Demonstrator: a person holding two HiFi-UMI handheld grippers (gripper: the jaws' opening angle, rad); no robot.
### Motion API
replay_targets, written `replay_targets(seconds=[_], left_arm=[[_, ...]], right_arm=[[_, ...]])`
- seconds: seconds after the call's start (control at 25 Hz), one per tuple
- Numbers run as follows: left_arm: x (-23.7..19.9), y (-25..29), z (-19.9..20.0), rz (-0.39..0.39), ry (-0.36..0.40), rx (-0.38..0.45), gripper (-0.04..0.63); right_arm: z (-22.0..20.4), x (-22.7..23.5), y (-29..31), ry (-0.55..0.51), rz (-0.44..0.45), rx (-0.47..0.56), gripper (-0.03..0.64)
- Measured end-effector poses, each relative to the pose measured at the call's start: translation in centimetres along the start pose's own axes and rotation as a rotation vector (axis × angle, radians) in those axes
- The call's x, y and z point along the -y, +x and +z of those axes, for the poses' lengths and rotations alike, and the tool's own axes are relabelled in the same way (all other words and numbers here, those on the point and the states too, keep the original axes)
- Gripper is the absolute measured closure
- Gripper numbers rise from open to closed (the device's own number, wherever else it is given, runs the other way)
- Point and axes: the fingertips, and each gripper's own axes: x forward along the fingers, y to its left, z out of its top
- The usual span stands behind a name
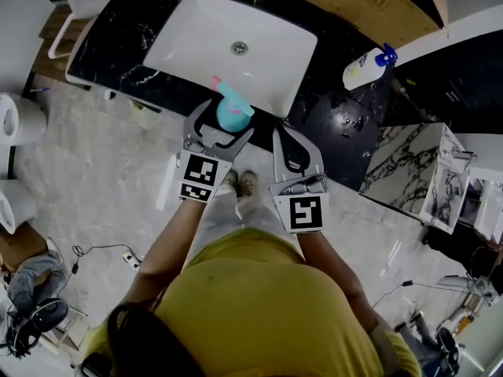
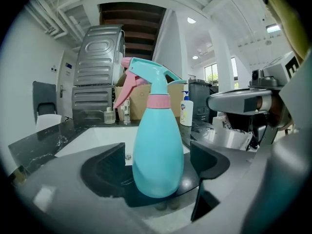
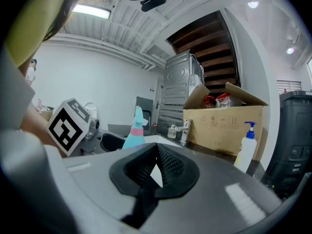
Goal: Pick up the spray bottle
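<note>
1. The left gripper (image 1: 218, 134) is held low and almost level at the front edge of the black counter (image 1: 118, 45). This way its jaws can be put round the fat belly of the bottle. The jaws are spread wide, and nothing is squeezed yet.
2. The spray bottle (image 2: 158, 150), blue with a pink trigger, is stood upright on the counter edge, just in front of the white sink (image 1: 196, 30). It is seen between the left jaws, with a small gap on each side.
3. A squeeze on the belly, then a lift, is judged to be needed next. The bottle is round and smooth, so it could slip if it is pinched too softly.
4. The right gripper (image 1: 292, 144) is held just beside the left one. Its jaws are pressed together with nothing in them. It is probably kept out of the way because it is not needed here.
5. A white pump bottle (image 1: 360, 69) is stood well apart at the right and is left alone.
</note>
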Motion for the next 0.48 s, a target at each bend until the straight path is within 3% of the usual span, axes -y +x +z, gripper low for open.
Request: replay_targets(seconds=[0.48], left_arm=[[0.2, 2.6, -0.6, -0.044, 0.035, -0.031, 0.196]], right_arm=[[-0.4, 1.0, 0.2, 0.01, -0.032, -0.008, 0.617]])
